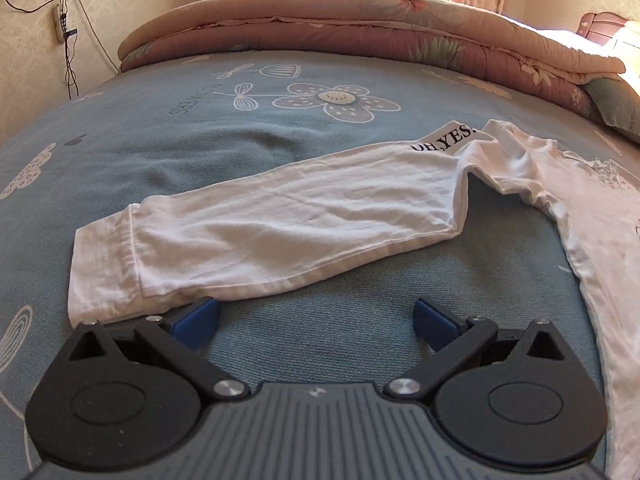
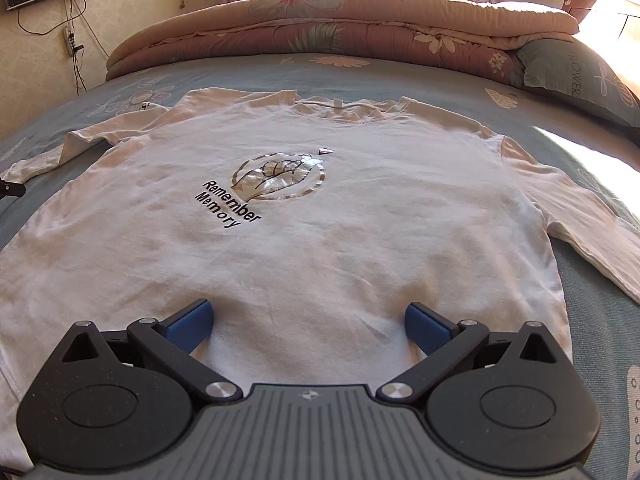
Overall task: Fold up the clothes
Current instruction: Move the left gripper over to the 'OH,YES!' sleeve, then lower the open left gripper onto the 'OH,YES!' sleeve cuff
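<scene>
White long-sleeved shirt (image 2: 304,208) spread flat, print up, on the blue bed cover (image 1: 280,136). Nearest, right gripper (image 2: 308,320) over the shirt's hem, jaws spread, holding nothing. Left gripper (image 1: 316,320) just short of the shirt's outstretched sleeve (image 1: 248,236), jaws spread too. Beyond the shirt's collar, folded pink quilt (image 2: 340,28).

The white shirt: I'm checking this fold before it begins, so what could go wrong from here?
1. The left tool is open near the sleeve cuff; closing low, it might pinch the blue bedsheet as well.
2. The right tool is open over the white shirt near its hem; it may catch only the top layer.
3. The foil chest print could crease if folded across.
</scene>
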